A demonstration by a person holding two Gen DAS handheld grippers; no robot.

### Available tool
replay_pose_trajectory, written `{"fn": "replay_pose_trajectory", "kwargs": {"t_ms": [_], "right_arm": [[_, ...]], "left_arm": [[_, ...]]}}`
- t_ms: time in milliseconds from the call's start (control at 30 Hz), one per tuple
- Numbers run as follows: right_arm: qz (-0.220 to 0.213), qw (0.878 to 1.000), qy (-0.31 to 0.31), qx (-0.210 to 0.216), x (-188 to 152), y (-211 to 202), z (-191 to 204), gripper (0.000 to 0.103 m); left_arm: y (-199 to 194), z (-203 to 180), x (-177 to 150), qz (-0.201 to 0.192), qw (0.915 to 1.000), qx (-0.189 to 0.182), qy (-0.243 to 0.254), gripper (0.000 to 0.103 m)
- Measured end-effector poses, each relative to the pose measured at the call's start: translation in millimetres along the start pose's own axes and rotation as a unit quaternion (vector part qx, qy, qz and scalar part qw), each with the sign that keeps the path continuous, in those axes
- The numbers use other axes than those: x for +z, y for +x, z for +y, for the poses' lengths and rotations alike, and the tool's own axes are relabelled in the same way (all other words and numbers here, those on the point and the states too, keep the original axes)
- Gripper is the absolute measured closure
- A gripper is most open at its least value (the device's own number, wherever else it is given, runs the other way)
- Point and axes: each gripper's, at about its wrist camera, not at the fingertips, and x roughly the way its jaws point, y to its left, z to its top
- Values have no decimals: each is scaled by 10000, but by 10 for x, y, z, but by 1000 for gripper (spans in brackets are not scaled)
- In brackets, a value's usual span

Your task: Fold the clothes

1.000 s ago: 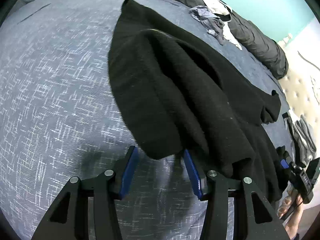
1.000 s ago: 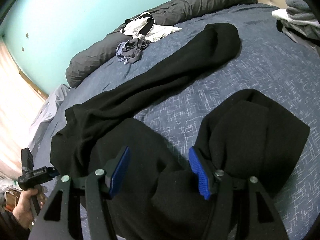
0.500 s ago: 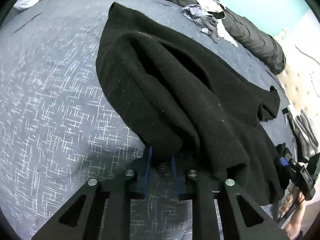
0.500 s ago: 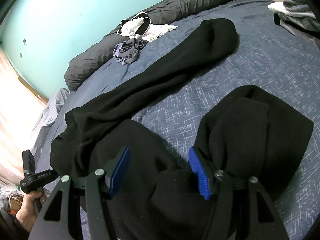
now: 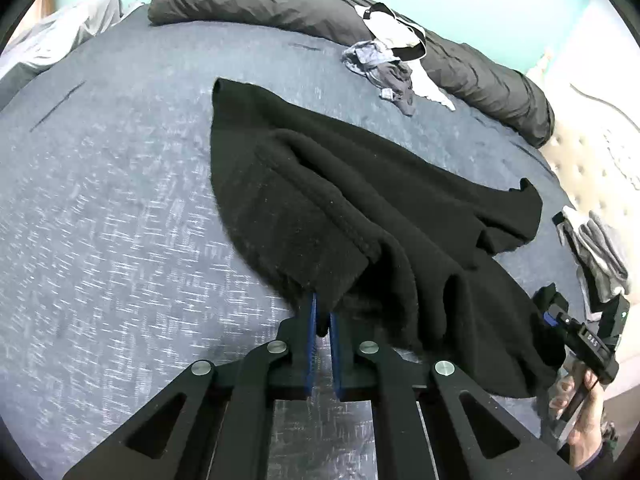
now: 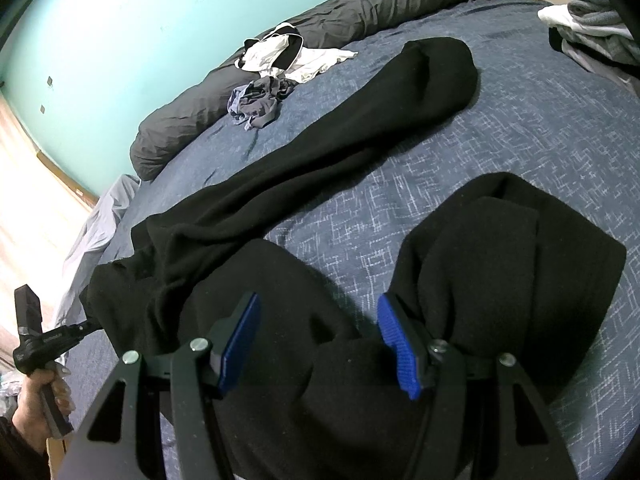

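Observation:
A black fleece garment [image 5: 360,208] lies spread on the blue patterned bedspread [image 5: 100,200], one long part reaching toward the far side [image 6: 432,68]. My left gripper [image 5: 323,316] has its jaws closing tight on the garment's near edge, the blue pads pressing the fabric, which hangs lifted off the bed. My right gripper [image 6: 320,340] is open just above a bunched part of the same garment [image 6: 500,248], nothing pinched between its pads. Each gripper shows in the other's view, held by a hand: the right one [image 5: 580,336], the left one [image 6: 44,340].
A long dark grey pillow [image 5: 280,4] runs along the far edge under a teal wall. A small heap of grey and white clothes [image 5: 392,64] lies beside it. Folded grey clothes [image 5: 600,252] sit by the tufted headboard [image 5: 592,152].
My left gripper went from open around the garment's edge to shut on it, then rose, lifting that edge. My right gripper kept still and open.

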Motion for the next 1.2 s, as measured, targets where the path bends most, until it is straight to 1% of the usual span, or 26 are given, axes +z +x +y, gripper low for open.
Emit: {"fn": "replay_pose_trajectory", "kwargs": {"t_ms": [200,300,400,567,700,800,833,967,1033,1133,1200], "right_arm": [[-17,9998,151,87,26,-33,-52,41],[-27,9998,178,122,57,-57,-71,41],[-144,9996,231,83,129,-138,-122,41],[-321,9983,455,-198,288,-363,-356,41],[-402,9941,808,-596,415,-629,-696,41],[-257,9911,749,-1068,475,-771,-910,41],[-162,9906,732,-1145,481,-787,-976,41],[114,9908,748,-1119,496,-808,-1171,41],[339,9903,617,-1200,519,-739,-1185,41],[645,9892,638,-1150,507,-628,-1191,41],[817,9874,591,-1222,478,-550,-1179,41]], "left_arm": [[-291,48,53,-133,9998,102,122,98],[-376,45,38,-140,9992,203,308,98],[-410,66,19,-124,9991,224,341,98],[-391,103,-10,-101,9991,195,354,98],[-409,108,-32,-120,9991,120,393,98],[-430,117,-40,-150,9990,92,416,98],[-435,122,-41,-157,9989,84,425,98],[-443,141,-50,-190,9990,33,415,98],[-454,154,-50,-218,9991,1,369,97],[-459,149,-54,-238,9991,-10,359,98],[-443,139,-56,-213,9990,4,400,98]]}}
